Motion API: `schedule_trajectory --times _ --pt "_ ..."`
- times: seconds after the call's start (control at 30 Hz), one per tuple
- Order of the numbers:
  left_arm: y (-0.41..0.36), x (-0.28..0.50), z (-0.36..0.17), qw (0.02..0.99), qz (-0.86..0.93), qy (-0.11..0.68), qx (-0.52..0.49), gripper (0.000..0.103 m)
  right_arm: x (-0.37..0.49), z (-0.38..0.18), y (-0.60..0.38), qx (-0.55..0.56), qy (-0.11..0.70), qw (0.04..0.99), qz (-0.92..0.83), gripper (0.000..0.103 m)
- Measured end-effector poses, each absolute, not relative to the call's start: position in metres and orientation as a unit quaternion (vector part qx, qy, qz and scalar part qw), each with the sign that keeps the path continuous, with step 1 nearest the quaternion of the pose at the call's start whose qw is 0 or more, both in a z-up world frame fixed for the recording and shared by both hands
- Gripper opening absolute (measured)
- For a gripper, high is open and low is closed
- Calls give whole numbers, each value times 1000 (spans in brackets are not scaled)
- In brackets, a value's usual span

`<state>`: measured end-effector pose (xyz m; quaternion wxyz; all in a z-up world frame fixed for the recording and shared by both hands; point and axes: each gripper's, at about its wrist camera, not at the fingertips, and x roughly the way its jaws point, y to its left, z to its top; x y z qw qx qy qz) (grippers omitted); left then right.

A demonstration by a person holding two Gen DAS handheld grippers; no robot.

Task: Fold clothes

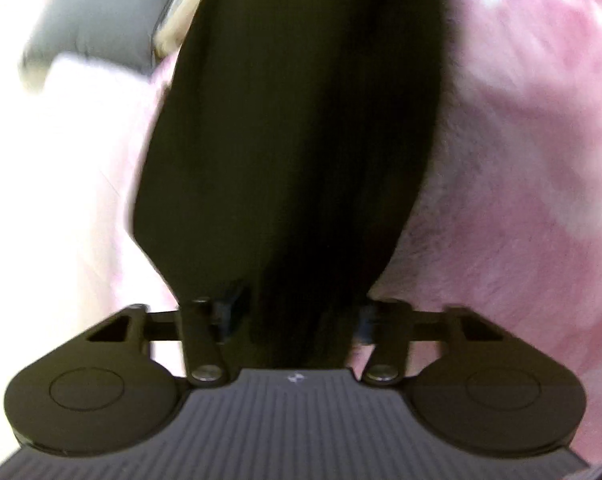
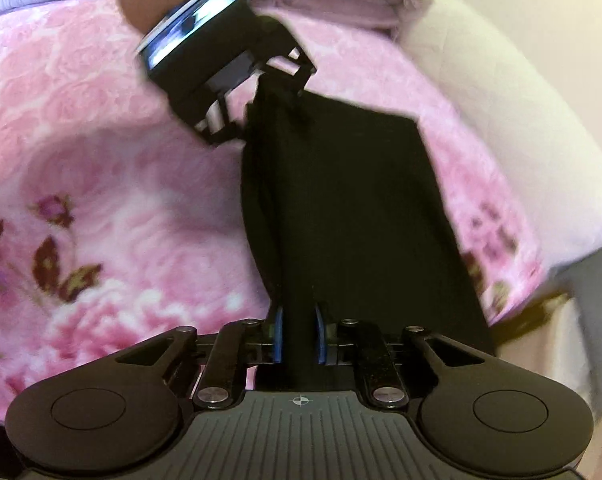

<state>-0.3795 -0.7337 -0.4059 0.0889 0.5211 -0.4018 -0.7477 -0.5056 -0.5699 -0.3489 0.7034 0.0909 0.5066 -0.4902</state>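
Both grippers hold the black garment (image 2: 341, 200) stretched between them above the pink flowered blanket (image 2: 101, 152). The right gripper (image 2: 299, 334) pinches one edge between its blue pads; the left gripper (image 2: 257, 92) clamps the far edge. I judge a fold is under way: the two edges must come down together evenly. No container is visible.

L wrist: on left gripper (image 1: 297, 316), faces along fingers, v. close to black garment (image 1: 293, 140).
R wrist: same setup, sees garment + pink blanket (image 2: 101, 152).
Shared: both.
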Motion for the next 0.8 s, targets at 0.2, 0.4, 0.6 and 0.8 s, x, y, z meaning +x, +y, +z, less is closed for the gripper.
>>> schedule_trajectory --times 0.2,0.4,0.6,0.8 --pt "-752 -384 -395 78 -770 -345 530 34 -469 -382 -554 70 498 678 -536 67" --pt "-759 -393 -384 77 -781 -312 536 34 -449 -428 -575 -19 551 631 -546 63" --pt "-737 -383 -412 80 -729 -424 531 59 -483 -412 -581 -42 567 645 -511 24" --pt "-735 -391 -394 92 -725 -398 554 26 -498 -375 -592 -40 570 666 -480 19"
